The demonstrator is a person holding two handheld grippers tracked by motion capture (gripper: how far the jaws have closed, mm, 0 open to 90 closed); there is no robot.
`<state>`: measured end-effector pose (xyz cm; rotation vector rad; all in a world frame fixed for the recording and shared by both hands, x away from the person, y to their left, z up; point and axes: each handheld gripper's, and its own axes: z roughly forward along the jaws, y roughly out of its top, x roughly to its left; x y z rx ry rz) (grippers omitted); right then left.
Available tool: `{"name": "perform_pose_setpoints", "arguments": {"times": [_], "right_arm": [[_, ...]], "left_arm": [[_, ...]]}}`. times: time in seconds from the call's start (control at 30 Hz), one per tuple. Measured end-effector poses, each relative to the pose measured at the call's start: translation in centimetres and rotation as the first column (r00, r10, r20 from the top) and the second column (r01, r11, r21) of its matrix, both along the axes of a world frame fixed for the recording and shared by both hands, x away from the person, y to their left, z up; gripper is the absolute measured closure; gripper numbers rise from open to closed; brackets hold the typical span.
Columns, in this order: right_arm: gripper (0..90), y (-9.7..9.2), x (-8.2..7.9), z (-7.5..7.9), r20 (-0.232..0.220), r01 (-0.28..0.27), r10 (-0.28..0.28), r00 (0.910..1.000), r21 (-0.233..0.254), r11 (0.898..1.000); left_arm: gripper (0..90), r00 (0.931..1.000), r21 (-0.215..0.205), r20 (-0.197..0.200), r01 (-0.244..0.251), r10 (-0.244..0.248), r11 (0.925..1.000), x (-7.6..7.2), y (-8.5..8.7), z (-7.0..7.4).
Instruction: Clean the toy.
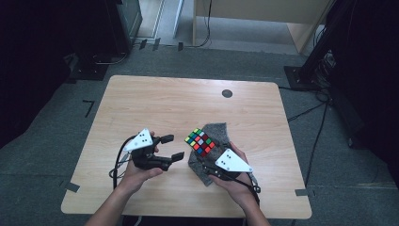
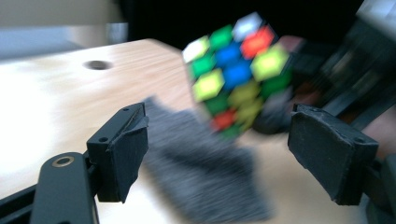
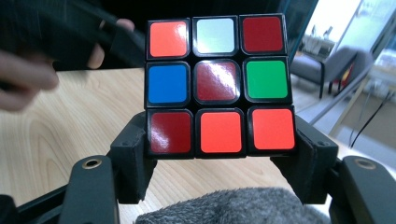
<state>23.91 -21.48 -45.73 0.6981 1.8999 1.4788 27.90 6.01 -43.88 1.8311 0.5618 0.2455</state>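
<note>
A scrambled Rubik's cube [image 1: 200, 141] is held tilted just above a grey felt cloth [image 1: 216, 129] on the wooden table [image 1: 155, 99]. My right gripper [image 1: 205, 153] is shut on it: in the right gripper view both black jaws clamp the lower corners of the cube [image 3: 217, 86], whose facing side is mostly red and orange. My left gripper [image 1: 172, 147] stands open to the left of the cube, apart from it. In the left gripper view the jaws [image 2: 217, 149] are wide with nothing between them, and the blurred cube [image 2: 233, 74] hangs beyond, over the cloth [image 2: 205, 172].
A dark round grommet [image 1: 227, 93] sits in the table's far side. Cables trail from both grippers toward the near edge. Dark stands and cables surround the table on the grey floor. Bare wood stretches across the far and left parts of the tabletop.
</note>
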Motion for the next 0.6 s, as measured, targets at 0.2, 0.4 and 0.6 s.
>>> {"name": "perform_pose_setpoints", "arguments": {"times": [0.2,0.4,0.6], "right_arm": [[34.9,-0.1,-0.1,1.3,-0.164,0.000,0.014,0.9864,0.086,0.996],[34.9,1.0,-0.6,2.2,-0.290,0.041,-0.010,0.9571,0.101,0.994],[34.8,1.3,-0.6,2.4,-0.382,0.062,0.005,0.9240,0.162,0.985]], "left_arm": [[19.3,0.9812,0.141,0.190,-0.063,0.035,0.9880,-1.2,-1.4,-1.0],[20.3,0.9313,0.237,0.363,-0.124,0.031,0.9635,-2.5,-2.6,-1.8],[21.3,0.8983,0.293,0.439,-0.139,-0.004,0.9460,-3.3,-3.5,-2.4]]}}
